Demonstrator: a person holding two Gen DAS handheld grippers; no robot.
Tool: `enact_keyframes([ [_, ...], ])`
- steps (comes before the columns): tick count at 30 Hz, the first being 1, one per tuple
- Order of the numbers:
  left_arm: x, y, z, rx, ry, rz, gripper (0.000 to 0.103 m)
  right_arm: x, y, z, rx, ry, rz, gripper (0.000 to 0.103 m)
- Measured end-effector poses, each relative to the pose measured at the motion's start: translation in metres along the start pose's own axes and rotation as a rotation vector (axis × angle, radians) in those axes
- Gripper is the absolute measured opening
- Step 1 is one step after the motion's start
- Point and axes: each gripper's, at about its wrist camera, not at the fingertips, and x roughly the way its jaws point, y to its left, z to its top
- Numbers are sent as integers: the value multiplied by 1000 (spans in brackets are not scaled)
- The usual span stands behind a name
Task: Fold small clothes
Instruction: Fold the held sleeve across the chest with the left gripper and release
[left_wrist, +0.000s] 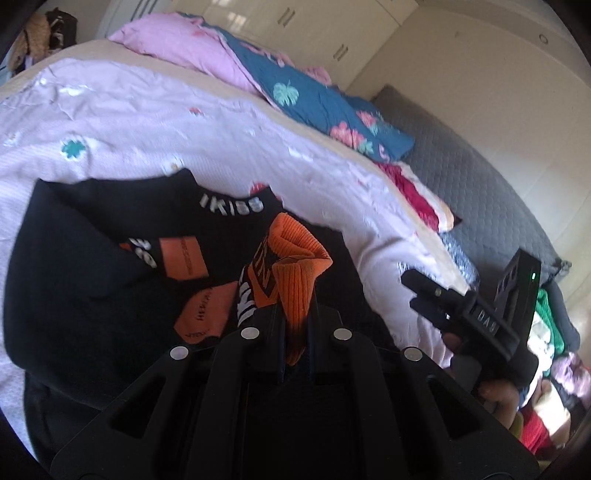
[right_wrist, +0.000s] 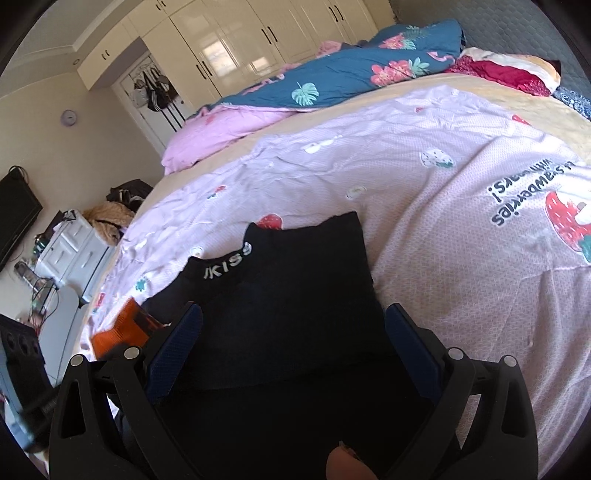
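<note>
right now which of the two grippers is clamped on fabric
The left gripper: its fingers are shut on the orange ribbed cuff of the black garment. The right gripper is open, its blue fingers spread wide over the garment with nothing pinched.

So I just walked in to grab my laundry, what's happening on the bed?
A person with a gripper in each hand is folding a black top on the pink bedspread. The left gripper is shut on the orange cuff, held over the top. The right gripper is open, with the top between its jaws.
</note>
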Motion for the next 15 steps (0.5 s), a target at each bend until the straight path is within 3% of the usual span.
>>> enact_keyframes([
  [5,24,1,-14,3,110,-15,6,9,0,-2,-9,34,2,98],
  [7,28,0,-18,-6,147,-46,18,12,2,-4,-18,47,2,98],
  [9,27,0,-19,-16,156,-72,44,16,3,-6,-28,70,1,98],
  [13,14,4,-13,-14,118,-55,52,28,8,-14,-61,141,-10,98],
  [15,5,9,-6,-10,78,-1,64,36,16,-22,-103,188,-8,98],
])
